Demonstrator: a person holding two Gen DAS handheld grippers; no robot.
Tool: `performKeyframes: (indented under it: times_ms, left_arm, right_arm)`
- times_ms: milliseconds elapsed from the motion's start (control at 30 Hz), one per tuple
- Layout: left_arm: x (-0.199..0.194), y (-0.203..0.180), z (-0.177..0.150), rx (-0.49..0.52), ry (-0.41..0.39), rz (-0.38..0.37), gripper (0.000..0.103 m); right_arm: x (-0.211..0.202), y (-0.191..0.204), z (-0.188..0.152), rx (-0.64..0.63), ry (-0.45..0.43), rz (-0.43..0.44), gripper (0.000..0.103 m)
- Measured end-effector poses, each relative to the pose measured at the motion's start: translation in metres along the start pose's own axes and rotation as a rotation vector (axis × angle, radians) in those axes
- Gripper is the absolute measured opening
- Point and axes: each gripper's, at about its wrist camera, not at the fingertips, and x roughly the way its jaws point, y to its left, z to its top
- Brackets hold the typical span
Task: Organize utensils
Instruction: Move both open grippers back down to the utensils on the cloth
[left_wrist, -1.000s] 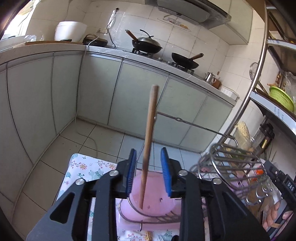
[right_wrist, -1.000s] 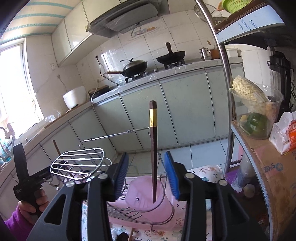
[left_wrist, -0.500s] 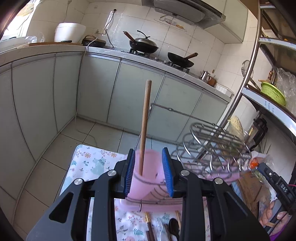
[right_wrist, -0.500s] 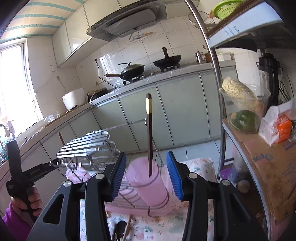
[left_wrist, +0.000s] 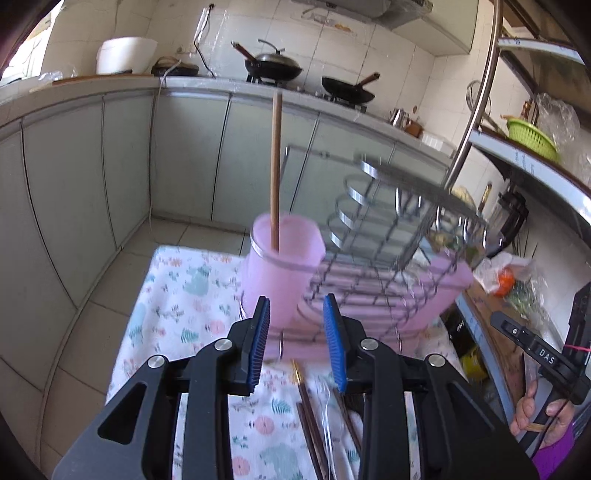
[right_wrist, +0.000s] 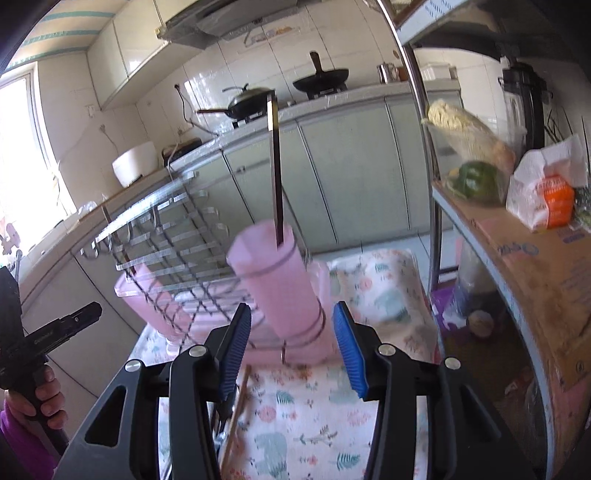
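- left gripper (left_wrist: 297, 332) stood released, nothing between its blue pads (left_wrist: 261, 334)
- right gripper (right_wrist: 291, 350) also released, empty
- wooden chopstick (left_wrist: 275, 170) stood upright in pink cup (left_wrist: 280, 266) just ahead of left claw
- dark chopstick (right_wrist: 275, 173) upright in other pink holder (right_wrist: 280, 284) ahead of right claw
- loose utensils (left_wrist: 317, 424) lay on floral cloth (left_wrist: 184, 295) below left claw

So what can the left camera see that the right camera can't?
Only the left wrist view shows the wooden chopstick standing in a pink cup, the green basket on the shelf, and the fork lying on the cloth.

Only the right wrist view shows the dark chopstick standing in the other pink cup, the orange packet and the cardboard box.

Both show the wire rack, the flowery cloth, two black pans and empty tongs.
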Motion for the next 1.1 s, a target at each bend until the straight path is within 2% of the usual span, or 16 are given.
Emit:
performKeyframes:
  times_ms: [333,733,900,1100]
  left_arm:
    - [0.018,0.000,-0.035,-0.007,0.110,0.015,0.030]
    - [0.037,-0.001,-0.059,-0.005,0.197,0.024,0.030]
    - [0.043,0.002,-0.063,0.001,0.214,0.021,0.030]
    - [0.066,-0.001,-0.072,0.014,0.304,0.020,0.030]
  right_arm:
    - [0.021,0.011,-0.028,-0.023,0.116,0.029,0.046]
    - [0.034,0.012,-0.036,-0.012,0.184,0.039,0.046]
    - [0.048,0.011,-0.043,0.005,0.255,0.058,0.046]
    - [0.065,0.017,-0.056,0.002,0.339,0.091,0.042]
